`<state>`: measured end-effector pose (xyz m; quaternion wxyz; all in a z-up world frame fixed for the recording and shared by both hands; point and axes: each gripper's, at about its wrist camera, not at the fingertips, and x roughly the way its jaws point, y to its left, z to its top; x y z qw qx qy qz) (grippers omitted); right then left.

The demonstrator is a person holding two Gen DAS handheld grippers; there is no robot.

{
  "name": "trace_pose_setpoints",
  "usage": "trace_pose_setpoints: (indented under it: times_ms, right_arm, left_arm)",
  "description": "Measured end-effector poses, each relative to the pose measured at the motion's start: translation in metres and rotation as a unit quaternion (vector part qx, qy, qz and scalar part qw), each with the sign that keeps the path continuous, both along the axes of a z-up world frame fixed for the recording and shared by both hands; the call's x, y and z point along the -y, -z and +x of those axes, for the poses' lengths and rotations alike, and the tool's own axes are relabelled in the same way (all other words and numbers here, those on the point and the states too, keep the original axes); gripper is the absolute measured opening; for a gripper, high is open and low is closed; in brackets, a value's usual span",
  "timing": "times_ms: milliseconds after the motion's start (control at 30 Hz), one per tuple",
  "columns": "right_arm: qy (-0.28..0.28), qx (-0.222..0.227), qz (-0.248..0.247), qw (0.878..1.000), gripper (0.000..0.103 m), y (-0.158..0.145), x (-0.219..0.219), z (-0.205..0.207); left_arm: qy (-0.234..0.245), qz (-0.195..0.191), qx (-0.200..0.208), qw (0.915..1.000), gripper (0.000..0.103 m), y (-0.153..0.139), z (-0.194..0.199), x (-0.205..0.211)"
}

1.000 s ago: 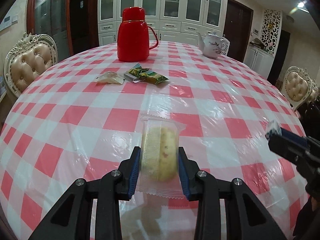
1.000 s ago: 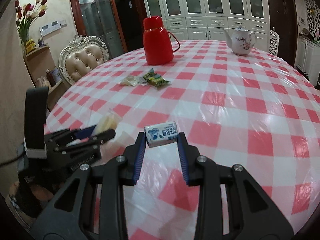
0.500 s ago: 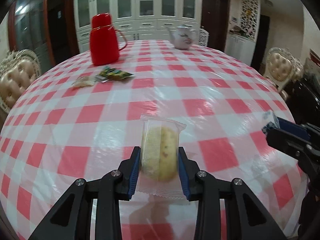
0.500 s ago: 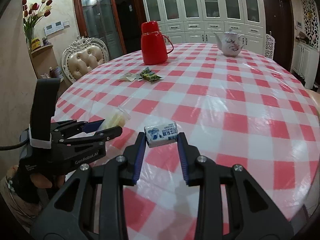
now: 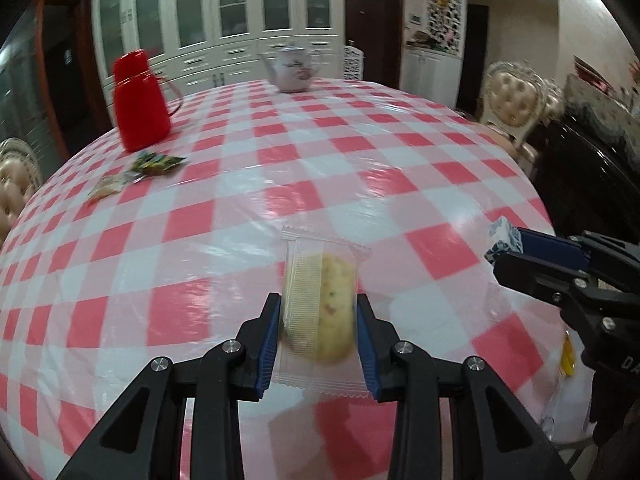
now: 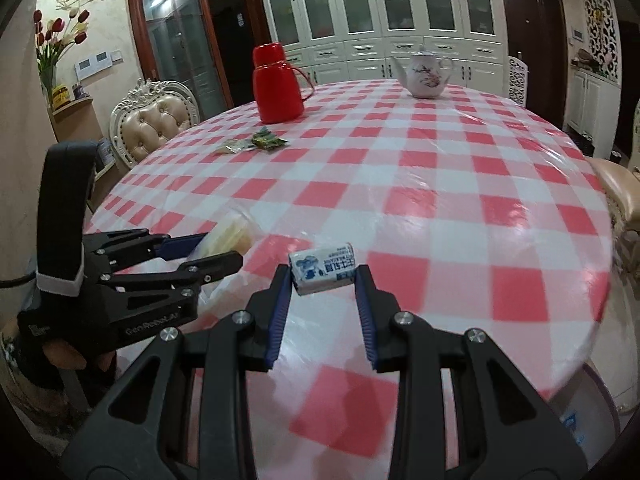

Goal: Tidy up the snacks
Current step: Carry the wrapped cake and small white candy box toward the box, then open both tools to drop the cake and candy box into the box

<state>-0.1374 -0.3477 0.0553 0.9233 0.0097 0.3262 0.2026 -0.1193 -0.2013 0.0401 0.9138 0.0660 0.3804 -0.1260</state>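
Left gripper (image 5: 318,316) clamps wrapped cake (image 5: 320,300); right gripper (image 6: 323,286) pinches blue-white candy (image 6: 323,274), both above checked table (image 5: 360,152) near edge. Green packets (image 5: 158,162), probably snacks, lie beside red flask (image 5: 138,100), across table

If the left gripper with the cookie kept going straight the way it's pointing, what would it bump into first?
Probably the checked tablecloth itself: the left gripper, shut on the wrapped cookie, points downward at bare cloth, though depth is hard to judge.
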Motion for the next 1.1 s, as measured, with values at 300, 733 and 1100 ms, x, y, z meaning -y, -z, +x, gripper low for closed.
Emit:
trace_pose_setpoints:
  times_ms: [300, 733, 1100]
  right_arm:
    - [0.065, -0.02, -0.012, 0.998, 0.036, 0.014, 0.066, -0.03]
    - [0.118, -0.012, -0.018, 0.993, 0.036, 0.009, 0.129, -0.047]
    - [0.177, -0.055, -0.158, 0.97, 0.036, 0.032, 0.196, -0.063]
  left_arm:
    - [0.078, 0.015, -0.011, 0.9968, 0.037, 0.005, -0.02, 0.057]
    - [0.171, 0.037, -0.027, 0.9843, 0.037, 0.008, -0.045, 0.129]
    - [0.31, 0.018, -0.07, 0.9479, 0.037, 0.014, -0.079, 0.213]
